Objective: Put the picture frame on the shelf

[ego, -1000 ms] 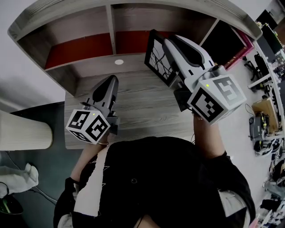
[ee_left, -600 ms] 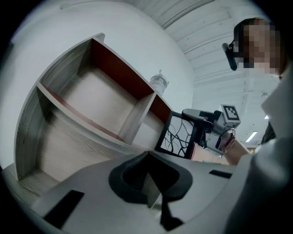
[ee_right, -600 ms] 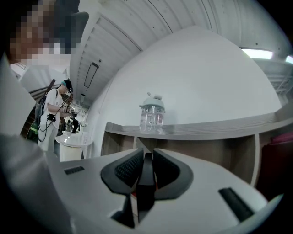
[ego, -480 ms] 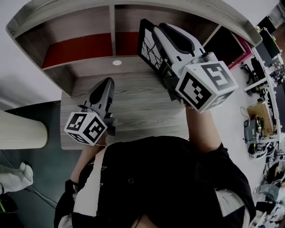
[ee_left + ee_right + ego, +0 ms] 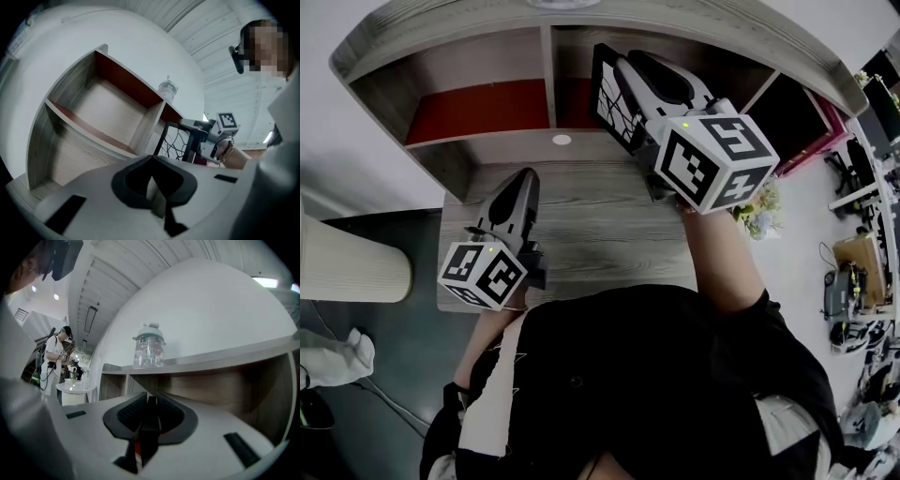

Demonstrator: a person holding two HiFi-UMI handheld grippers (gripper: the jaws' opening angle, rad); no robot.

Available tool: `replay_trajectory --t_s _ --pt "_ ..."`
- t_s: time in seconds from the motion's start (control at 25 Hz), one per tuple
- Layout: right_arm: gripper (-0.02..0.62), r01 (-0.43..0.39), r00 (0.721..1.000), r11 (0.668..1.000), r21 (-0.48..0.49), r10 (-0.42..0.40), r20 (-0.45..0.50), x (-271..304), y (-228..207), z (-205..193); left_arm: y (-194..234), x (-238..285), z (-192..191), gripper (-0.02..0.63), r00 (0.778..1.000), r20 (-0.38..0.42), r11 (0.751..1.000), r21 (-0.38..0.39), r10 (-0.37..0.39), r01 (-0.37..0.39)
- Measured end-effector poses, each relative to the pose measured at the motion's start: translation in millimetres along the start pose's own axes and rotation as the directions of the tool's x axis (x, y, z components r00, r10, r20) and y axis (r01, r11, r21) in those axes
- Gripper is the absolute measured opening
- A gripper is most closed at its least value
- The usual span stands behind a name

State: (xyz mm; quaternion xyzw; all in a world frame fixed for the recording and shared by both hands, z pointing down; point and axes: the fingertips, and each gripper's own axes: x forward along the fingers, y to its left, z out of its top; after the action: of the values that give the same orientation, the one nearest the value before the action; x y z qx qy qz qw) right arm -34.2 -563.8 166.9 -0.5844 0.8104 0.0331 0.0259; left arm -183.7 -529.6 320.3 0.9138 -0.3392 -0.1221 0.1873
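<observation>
Head camera is looking steeply down from above onto the left gripper (image 5: 523, 180), right gripper (image 5: 626, 67) and the shelf (image 5: 469, 61) ahead of them. Each gripper camera is riding close behind its jaws, facing into that shelf. The left one is also catching the picture frame (image 5: 174, 143) to its right.

The shelf (image 5: 441, 30) stands at the back of the tabletop (image 5: 600, 234), with a bottle (image 5: 148, 347) on its top board. The picture frame (image 5: 607, 94), upright in the right gripper (image 5: 649, 80), is at the mouth of the compartment right of the divider (image 5: 549, 75). The left gripper (image 5: 521, 180) hovers over the tabletop, before the left compartment.
</observation>
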Motion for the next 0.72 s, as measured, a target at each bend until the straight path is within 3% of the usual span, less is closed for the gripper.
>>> replay_trajectory --t_s 0.4,0.72 --pt "0.075 0.05 0.999 0.999 0.008 -0.05 -0.016 -7.3 -15.4 -6.9 -1.0 10.9 -4.6 0.011 1.0 -0.022 1.0 -0.005 -0.021 0.021" --pt "0.077 0.062 0.997 0.997 -0.036 -0.063 -0.04 -25.1 6.8 -16.6 -1.9 4.7 -11.5 0.011 0.998 -0.03 0.998 -0.009 -0.056 0.056"
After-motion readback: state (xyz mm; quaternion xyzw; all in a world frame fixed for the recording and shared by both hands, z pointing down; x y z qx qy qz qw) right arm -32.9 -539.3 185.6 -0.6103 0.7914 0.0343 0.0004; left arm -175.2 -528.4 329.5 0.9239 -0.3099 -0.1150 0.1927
